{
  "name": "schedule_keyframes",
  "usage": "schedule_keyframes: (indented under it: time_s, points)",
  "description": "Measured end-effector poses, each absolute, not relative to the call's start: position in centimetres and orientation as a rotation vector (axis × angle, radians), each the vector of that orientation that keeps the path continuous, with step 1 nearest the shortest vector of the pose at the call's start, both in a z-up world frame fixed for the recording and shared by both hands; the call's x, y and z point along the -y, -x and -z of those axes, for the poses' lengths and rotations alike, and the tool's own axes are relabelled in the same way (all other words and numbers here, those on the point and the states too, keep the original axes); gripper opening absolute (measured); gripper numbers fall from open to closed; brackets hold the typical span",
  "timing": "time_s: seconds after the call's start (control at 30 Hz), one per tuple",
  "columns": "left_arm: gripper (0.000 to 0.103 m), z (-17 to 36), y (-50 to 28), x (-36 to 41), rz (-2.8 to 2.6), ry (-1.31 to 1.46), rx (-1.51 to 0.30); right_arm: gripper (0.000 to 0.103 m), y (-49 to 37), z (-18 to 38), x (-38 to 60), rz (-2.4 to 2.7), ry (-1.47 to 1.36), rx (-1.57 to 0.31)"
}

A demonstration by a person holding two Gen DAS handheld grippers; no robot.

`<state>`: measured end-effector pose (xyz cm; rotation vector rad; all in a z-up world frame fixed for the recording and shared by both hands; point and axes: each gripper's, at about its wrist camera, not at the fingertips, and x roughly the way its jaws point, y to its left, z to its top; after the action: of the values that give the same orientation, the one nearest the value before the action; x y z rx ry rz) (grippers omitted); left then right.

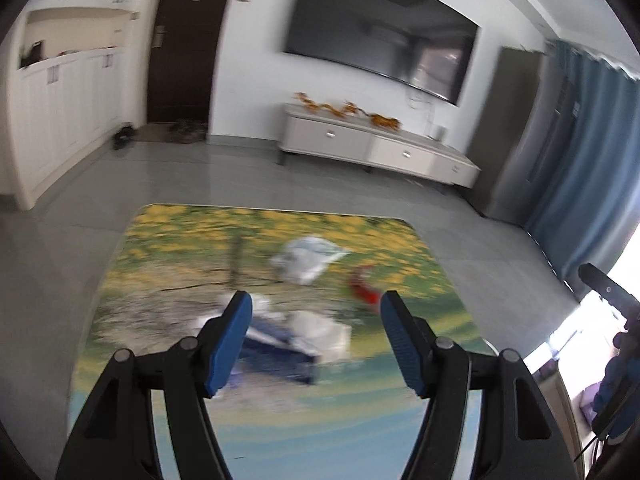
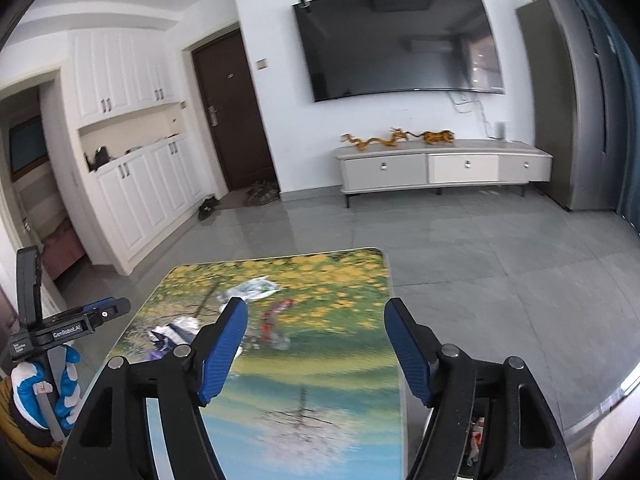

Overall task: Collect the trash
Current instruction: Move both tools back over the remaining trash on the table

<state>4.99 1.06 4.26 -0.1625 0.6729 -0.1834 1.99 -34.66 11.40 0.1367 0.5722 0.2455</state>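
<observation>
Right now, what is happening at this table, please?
A person holds a gripper in each hand above a table with a flower-print top. Both the left gripper and the right gripper are open and hold nothing. Trash lies on the table: a white crumpled wrapper, a red wrapper, and a blue-and-white packet in front of the left gripper. Nothing has been picked up yet.

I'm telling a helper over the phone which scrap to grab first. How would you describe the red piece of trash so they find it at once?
Find the low table with the printed yellow-flower landscape top, in front of the wall TV. Several scraps lie on it, and the red wrapper sits nearest the right-hand side of the group. It is the only red, long narrow one; the others are whitish or dark blue.
</observation>
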Motion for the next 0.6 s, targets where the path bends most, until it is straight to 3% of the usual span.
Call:
schedule_keyframes:
  time_s: [0.3, 0.6]
  points:
    - [0.065, -2.9, -3.0, -10.0, 0.008, 0.216, -0.647, 0.076, -4.6, -9.8, 26.8, -0.301, -0.073, -0.656]
    - [0.065, -1.3, -2.9, -13.3, -0.031, 0.231, -0.655, 0.076, -5.9, -7.9, 21.9, -0.334, -0.013, -0.724]
